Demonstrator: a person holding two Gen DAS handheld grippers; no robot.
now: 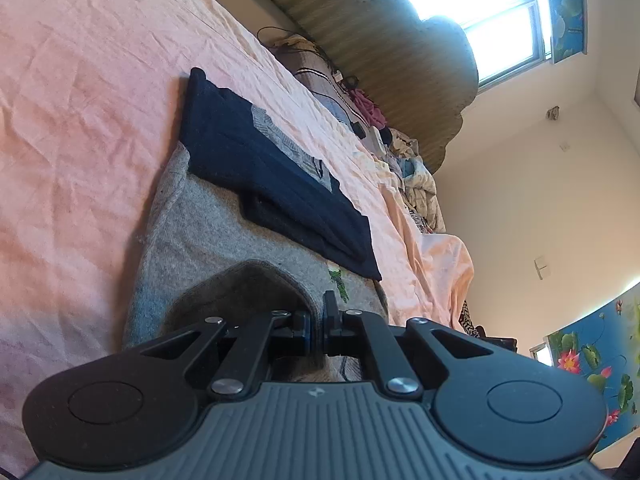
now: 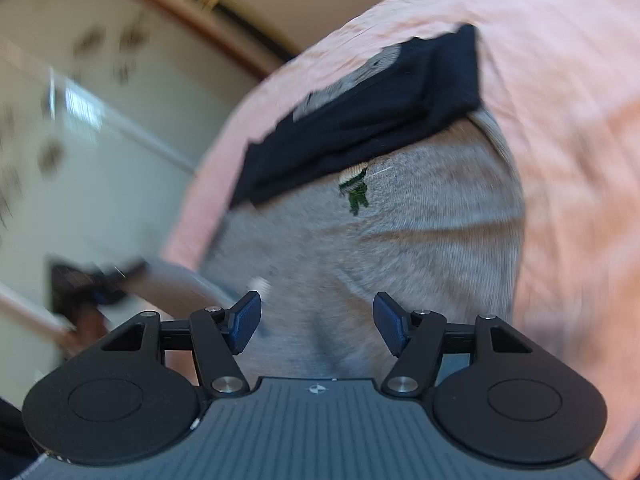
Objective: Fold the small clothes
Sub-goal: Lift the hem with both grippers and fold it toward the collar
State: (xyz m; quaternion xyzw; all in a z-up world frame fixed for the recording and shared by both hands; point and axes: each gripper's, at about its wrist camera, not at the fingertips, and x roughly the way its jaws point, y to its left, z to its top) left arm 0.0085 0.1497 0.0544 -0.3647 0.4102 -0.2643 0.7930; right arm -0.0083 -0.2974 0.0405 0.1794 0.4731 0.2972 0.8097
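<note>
A grey knitted top [image 1: 208, 232] with a small green stitched figure [image 2: 354, 192] lies spread on the pink bedsheet [image 1: 80, 120]. A folded navy garment [image 1: 248, 160] rests across its far end. My left gripper [image 1: 318, 320] is shut on a raised fold of the grey top's near edge. In the blurred right wrist view, my right gripper [image 2: 318, 324] hovers open over the grey top [image 2: 400, 240], with cloth below its pads but none pinched. At the left of that view a strip of grey cloth stretches toward a dark shape [image 2: 84, 280].
A padded headboard [image 1: 380, 52] and a heap of clothes and bedding [image 1: 404, 164] sit at the far end of the bed, under a bright window [image 1: 480, 12]. The sheet's edge [image 2: 192, 200] drops off toward a pale wall [image 2: 100, 140].
</note>
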